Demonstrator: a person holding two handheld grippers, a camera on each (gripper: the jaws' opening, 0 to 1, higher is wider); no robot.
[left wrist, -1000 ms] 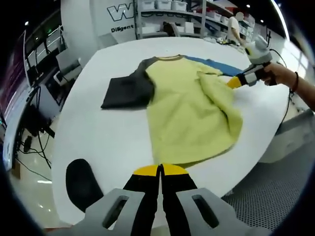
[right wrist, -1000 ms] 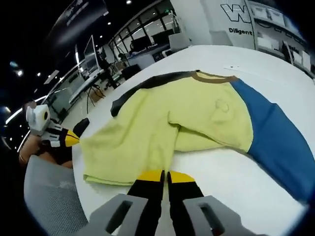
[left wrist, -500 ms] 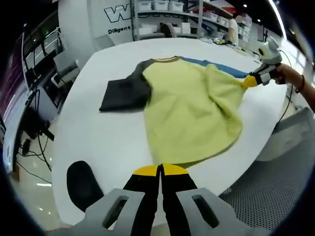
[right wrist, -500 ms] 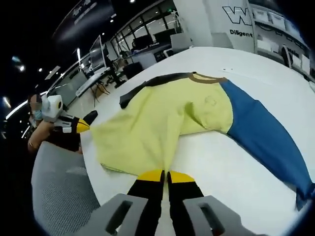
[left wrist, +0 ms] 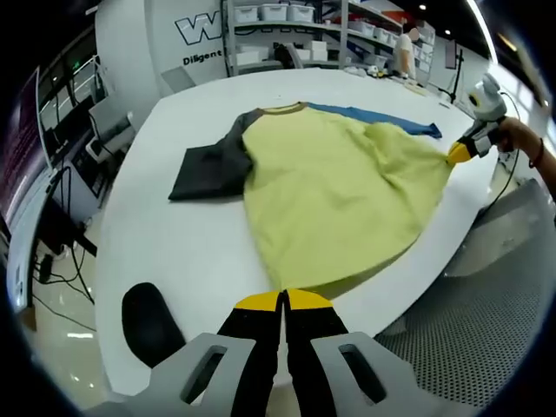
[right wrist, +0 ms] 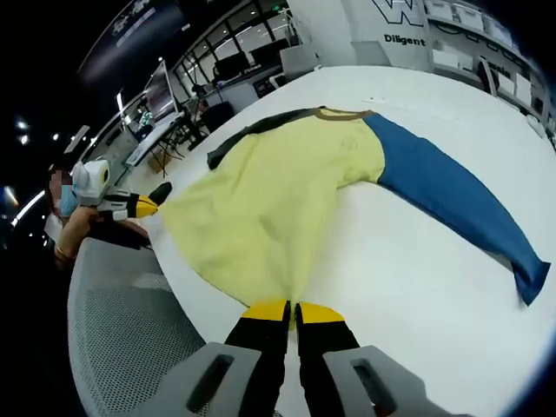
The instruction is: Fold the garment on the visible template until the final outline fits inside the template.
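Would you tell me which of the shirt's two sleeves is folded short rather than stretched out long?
The dark grey sleeve: it lies doubled back into a short block beside the yellow shirt body, while the blue sleeve lies stretched to full length across the white table.

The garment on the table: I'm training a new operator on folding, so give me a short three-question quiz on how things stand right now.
1. True or false: the blue sleeve lies stretched out flat on the white table.
2. Multiple choice: what colour is the garment body? A) red B) yellow-green C) white
3. Fill in: both grippers are shut on the garment's ____ edge.

Key
1. True; the blue sleeve runs out flat from the shoulder in the right gripper view.
2. B; the dark sleeve and blue sleeve flank it.
3. Bottom (hem): the left gripper and right gripper each pinch a hem corner, opposite the collar.
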